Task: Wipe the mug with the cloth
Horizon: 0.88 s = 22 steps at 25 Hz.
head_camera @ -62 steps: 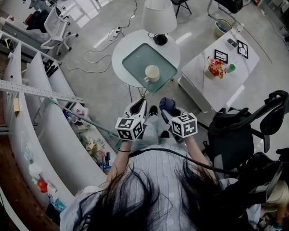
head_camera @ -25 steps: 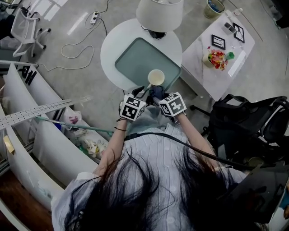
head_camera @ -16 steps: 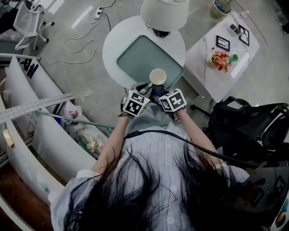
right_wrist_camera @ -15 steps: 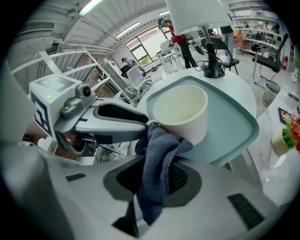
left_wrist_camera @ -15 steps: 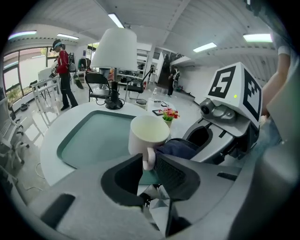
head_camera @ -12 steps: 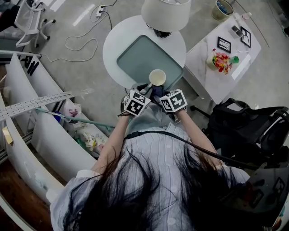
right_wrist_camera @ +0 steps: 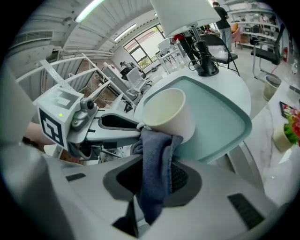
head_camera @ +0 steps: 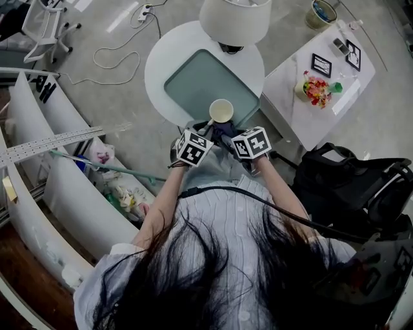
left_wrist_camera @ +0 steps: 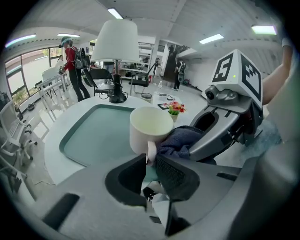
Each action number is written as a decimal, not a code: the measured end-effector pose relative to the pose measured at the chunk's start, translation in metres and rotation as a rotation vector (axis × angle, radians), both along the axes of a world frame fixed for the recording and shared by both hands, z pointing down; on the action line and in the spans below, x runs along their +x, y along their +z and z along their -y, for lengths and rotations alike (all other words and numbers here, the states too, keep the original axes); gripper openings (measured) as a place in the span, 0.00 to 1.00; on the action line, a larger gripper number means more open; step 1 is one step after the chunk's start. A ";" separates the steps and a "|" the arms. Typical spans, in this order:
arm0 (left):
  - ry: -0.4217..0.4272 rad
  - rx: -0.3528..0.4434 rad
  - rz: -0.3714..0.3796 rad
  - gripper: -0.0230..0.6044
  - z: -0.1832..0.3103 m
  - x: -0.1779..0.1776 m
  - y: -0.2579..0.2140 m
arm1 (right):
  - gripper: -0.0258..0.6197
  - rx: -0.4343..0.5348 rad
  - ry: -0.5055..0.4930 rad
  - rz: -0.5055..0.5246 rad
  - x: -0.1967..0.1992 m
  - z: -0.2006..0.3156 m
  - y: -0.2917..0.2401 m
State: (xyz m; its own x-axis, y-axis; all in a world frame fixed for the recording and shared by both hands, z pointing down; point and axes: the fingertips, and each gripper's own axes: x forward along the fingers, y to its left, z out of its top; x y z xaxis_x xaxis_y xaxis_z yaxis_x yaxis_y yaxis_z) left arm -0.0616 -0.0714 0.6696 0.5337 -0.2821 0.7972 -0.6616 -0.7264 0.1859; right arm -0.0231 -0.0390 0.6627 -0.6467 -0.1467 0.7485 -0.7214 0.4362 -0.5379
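The mug [head_camera: 221,110] is at the near edge of the teal tray [head_camera: 193,80], which lies on the round white table [head_camera: 161,64] in front of the lamp [head_camera: 234,19]. The left gripper [left_wrist_camera: 150,161] is clenched on the mug's handle, with one jaw on each side of the loop. The right gripper [right_wrist_camera: 157,171] is grasping the dark blue cloth [right_wrist_camera: 155,154]. The cloth's upper fold is pressed against the mug's side just below the rim, on the handle side, and its tail hangs down between the jaws.

Two and a half seconds ago the mug stood alone on the tray, farther from its near edge. Both grippers were then held well back from the table (the cloth was already in the right one). A second ago they had closed in on the mug at the tray's near edge. Since half a second ago the grips and the cloth's contact look unchanged.

Whether the mug's base rests on the tray cannot be told.
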 end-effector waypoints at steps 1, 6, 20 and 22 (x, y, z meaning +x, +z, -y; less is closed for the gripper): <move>0.003 0.002 0.000 0.15 0.000 0.000 0.000 | 0.18 0.000 0.000 0.001 0.001 0.000 0.000; 0.081 0.025 0.042 0.14 0.000 0.001 0.001 | 0.18 0.006 -0.010 -0.002 0.008 0.004 -0.002; 0.447 0.062 0.166 0.13 0.013 -0.014 0.004 | 0.18 0.016 0.010 0.001 0.025 0.014 -0.009; 0.507 0.070 0.193 0.13 0.018 -0.016 0.004 | 0.18 0.020 0.017 -0.002 0.027 0.016 -0.009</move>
